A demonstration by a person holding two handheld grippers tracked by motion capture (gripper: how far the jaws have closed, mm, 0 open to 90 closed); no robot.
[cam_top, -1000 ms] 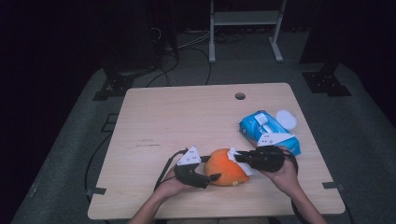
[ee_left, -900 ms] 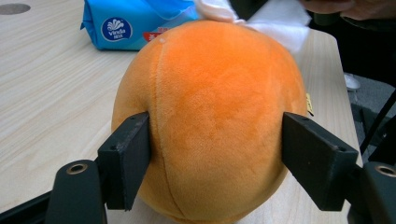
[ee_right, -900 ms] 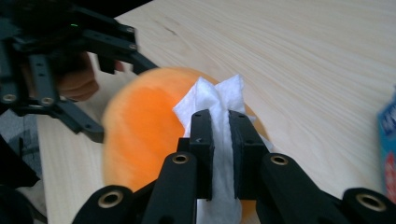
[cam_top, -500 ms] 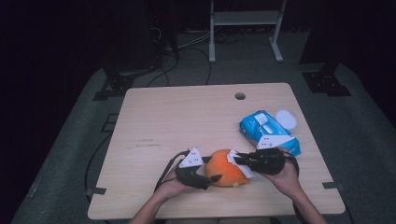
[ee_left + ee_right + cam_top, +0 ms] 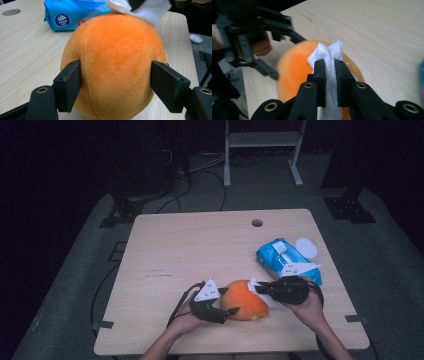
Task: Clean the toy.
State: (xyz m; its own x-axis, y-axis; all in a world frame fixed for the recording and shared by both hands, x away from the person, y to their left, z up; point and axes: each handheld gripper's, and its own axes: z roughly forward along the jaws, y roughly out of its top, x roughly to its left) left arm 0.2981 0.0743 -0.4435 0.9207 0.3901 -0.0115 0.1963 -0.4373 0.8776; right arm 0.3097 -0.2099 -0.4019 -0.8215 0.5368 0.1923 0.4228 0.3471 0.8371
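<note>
An orange plush ball point(image 5: 246, 301) rests on the wooden table point(image 5: 200, 245) near its front edge. My left gripper point(image 5: 229, 301) comes at it from the left, and in the left gripper view point(image 5: 116, 85) both black pads point(image 5: 68, 88) press into the ball's sides. My right gripper point(image 5: 260, 289) reaches in from the right, shut on a white wipe point(image 5: 328, 53) that it holds against the top of the ball point(image 5: 294, 67). That wipe point(image 5: 150, 10) lies bunched on the ball's far side in the left gripper view.
A blue pack of wet wipes point(image 5: 287, 260) lies just behind the right hand, with a white round lid point(image 5: 306, 247) beside it. A cable hole point(image 5: 257, 223) sits near the table's far edge. Dark floor and stands surround the table.
</note>
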